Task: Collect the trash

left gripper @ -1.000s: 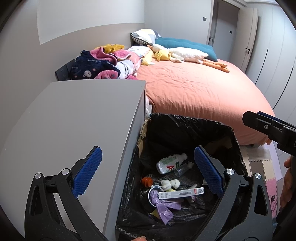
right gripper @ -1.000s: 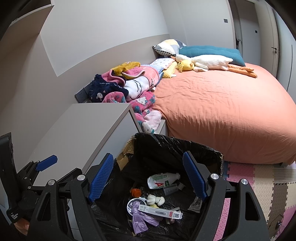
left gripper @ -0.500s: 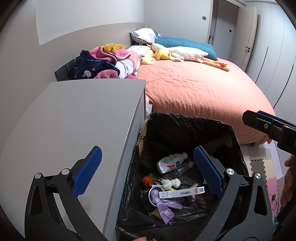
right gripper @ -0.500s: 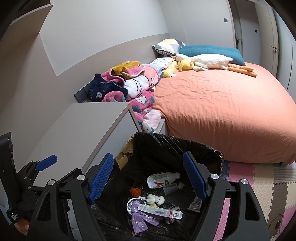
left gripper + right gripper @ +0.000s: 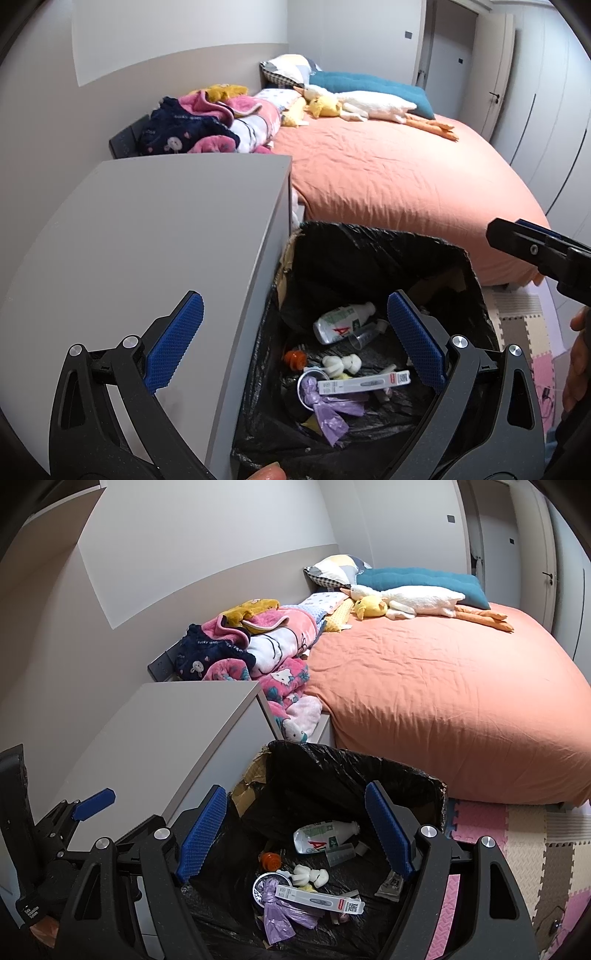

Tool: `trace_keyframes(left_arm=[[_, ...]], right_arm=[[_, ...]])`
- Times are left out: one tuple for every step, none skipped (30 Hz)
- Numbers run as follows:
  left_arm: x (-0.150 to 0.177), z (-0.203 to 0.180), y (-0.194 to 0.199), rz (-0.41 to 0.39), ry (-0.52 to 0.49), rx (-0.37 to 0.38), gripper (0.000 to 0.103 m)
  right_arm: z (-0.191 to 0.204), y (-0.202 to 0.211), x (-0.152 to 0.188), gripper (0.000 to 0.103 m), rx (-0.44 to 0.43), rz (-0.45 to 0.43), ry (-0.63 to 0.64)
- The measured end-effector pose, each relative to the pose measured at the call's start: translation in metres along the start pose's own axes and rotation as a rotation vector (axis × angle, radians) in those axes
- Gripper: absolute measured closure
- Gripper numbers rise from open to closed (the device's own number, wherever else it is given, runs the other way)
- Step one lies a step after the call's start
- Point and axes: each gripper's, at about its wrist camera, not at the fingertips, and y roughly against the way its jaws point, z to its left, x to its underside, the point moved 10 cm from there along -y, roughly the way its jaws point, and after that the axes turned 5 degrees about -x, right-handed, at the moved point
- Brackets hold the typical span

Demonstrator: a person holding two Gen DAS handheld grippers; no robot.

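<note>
Nothing has moved: both the left claw (image 5: 295, 343) and right claw (image 5: 295, 830) hang wide open and empty above the bin (image 5: 369, 768), suggesting collection is finished.

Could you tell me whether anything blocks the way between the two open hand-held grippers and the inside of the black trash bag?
Nothing visible does. The left hand-held gripper and right hand-held gripper hover open and empty above the trash bag, whose mouth gapes uncovered, with the plastic bottle and other litter lying exposed at the bottom.
</note>
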Motion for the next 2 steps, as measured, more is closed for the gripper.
trace_keyframes(left_arm=[[0.0002, 0.0009, 0.0004, -0.001, 0.001, -0.003, 0.007], [0.0006, 0.0011, 0.0010, 0.000, 0.001, -0.003, 0.007]], right_arm=[[0.0001, -0.0002, -0.0004, 0.025, -0.001, 0.000, -0.001], [-0.0001, 0.0000, 0.0009, 0.025, -0.002, 0.000, -0.001]])
